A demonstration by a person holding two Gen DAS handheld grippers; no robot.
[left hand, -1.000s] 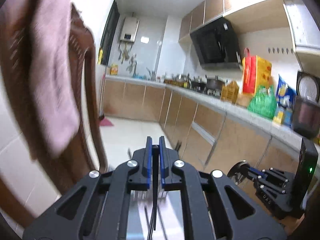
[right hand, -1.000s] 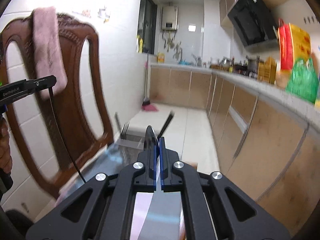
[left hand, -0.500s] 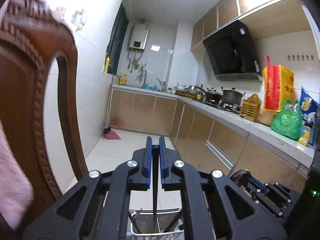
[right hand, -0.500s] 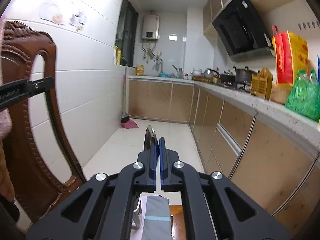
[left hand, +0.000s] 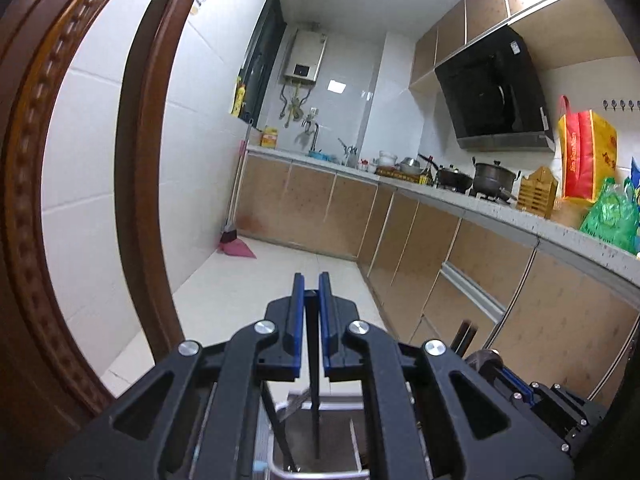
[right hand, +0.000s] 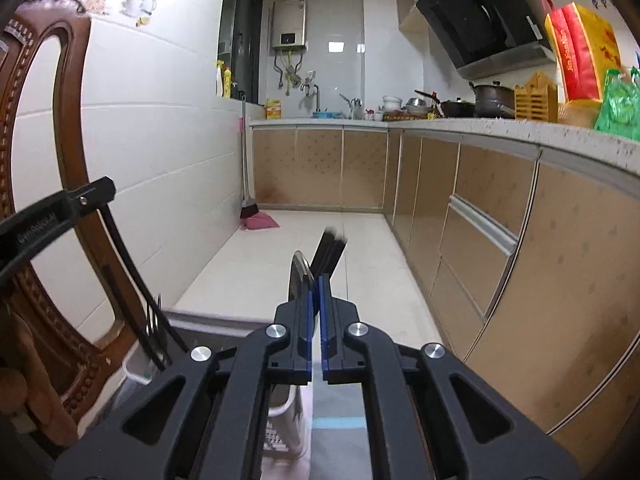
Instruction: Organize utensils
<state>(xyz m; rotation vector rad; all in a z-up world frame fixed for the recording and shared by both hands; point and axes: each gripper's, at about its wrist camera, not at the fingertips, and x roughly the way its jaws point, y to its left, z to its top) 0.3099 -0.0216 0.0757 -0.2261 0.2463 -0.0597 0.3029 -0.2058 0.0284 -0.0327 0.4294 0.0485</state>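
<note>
A dark chopstick [left hand: 315,408] is being clamped in the left gripper [left hand: 311,300]; a spoon [right hand: 301,280] is being pinched in the right gripper [right hand: 318,300].

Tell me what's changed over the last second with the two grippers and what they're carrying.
Both grippers have come down toward the utensil holder; the chair with its pink towel has slid off to the left. The left gripper stays shut on a dark chopstick, and the right gripper stays shut on a metal spoon. Nothing was let go.
</note>
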